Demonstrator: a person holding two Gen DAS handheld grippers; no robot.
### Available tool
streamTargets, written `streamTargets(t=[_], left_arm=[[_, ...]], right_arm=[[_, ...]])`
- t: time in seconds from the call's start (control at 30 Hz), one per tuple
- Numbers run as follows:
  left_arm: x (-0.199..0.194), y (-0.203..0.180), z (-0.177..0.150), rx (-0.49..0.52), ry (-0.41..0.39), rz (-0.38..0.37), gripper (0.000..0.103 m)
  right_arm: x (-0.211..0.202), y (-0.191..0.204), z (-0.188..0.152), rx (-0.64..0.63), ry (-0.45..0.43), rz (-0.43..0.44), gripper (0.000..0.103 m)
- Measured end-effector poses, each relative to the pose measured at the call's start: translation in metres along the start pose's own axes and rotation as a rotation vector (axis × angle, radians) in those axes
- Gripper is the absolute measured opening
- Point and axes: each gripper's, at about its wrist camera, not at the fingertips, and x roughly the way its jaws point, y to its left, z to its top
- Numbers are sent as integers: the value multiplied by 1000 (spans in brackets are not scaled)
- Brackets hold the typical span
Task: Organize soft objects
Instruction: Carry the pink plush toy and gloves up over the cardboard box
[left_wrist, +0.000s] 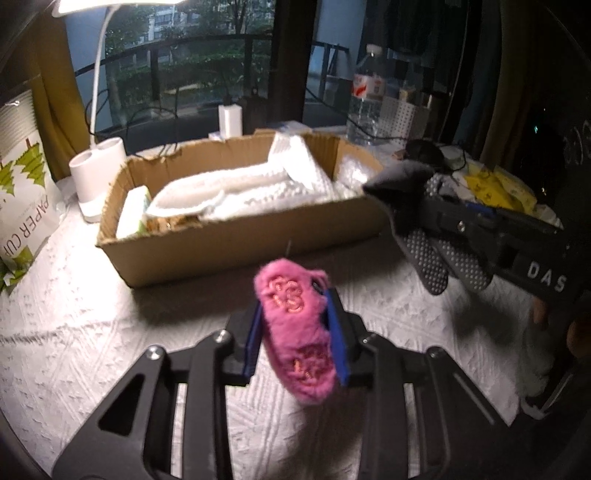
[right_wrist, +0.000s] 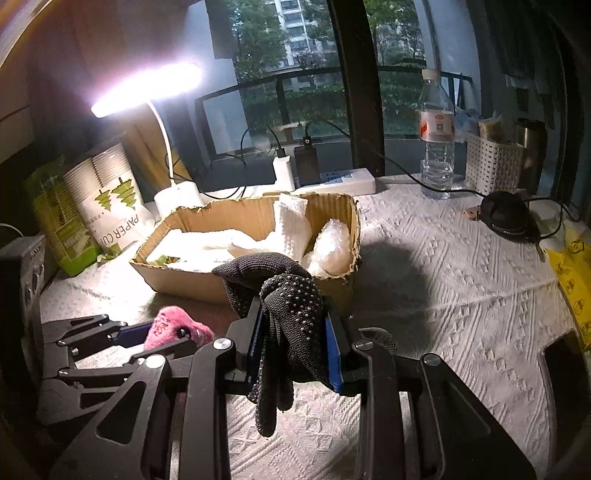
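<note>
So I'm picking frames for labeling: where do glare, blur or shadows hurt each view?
Left wrist view: the lamp head blows out the top edge, and the black glove and pink plush look soft with blur. Right wrist view: the lamp flares white, a dark shadow falls on the tablecloth beside the cardboard box, and fisheye bends the window frame.

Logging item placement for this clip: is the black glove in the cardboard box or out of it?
Out. The black glove hangs bunched between the right tool's pads, held above the table in front of the cardboard box.
</note>
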Motion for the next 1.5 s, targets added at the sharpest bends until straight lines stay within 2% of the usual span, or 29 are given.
streamTargets(t=[0.37,0.5,0.67,1.13,1.5], left_arm=[[-29,18,16,-20,-87,9,33],[-43,22,25,6,-144,55,33],[-55,29,35,3,-192,70,33],[-75,46,59,-10,-280,84,33],[-75,52,76,-17,-306,89,33]], right_arm=[[-8,12,15,-27,-28,0,30],[-10,16,22,-36,-43,-3,30],[-13,22,29,-51,-53,-4,30],[-22,28,51,-70,-121,-3,30],[-14,35,67,-86,-140,17,30]])
